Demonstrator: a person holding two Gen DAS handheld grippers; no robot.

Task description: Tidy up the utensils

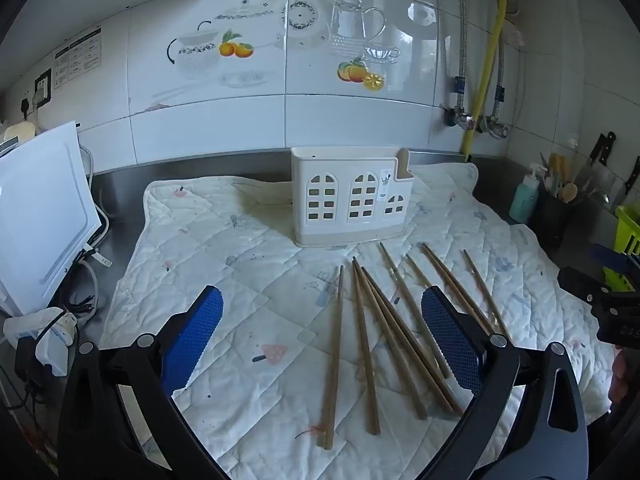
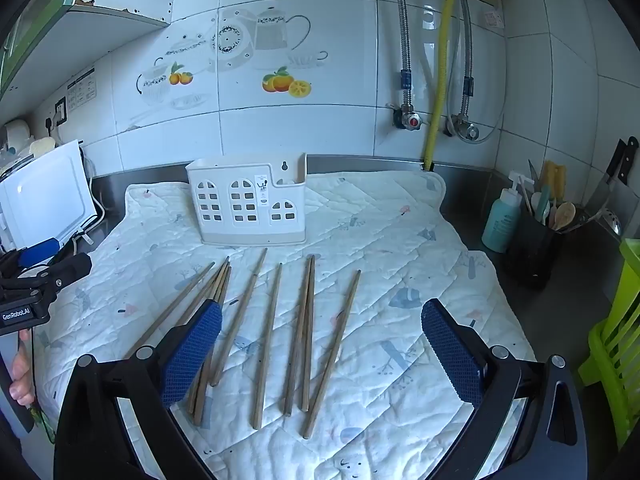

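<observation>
Several wooden chopsticks point(image 1: 364, 344) lie spread on a white quilted mat point(image 1: 240, 280), pointing toward a cream house-shaped utensil holder point(image 1: 348, 196) at the back. My left gripper point(image 1: 322, 336) is open and empty, hovering above the chopsticks' near ends. In the right wrist view the same chopsticks point(image 2: 268, 340) lie before the holder point(image 2: 248, 204) on the mat point(image 2: 400, 264). My right gripper point(image 2: 322, 348) is open and empty above them. The other gripper shows at each view's edge.
A white appliance point(image 1: 40, 216) with cables stands at the left. At the right are a teal bottle point(image 2: 502, 220), a black utensil pot point(image 2: 536, 244), knives on the wall and a green rack point(image 2: 616, 344). Pipes run down the tiled wall.
</observation>
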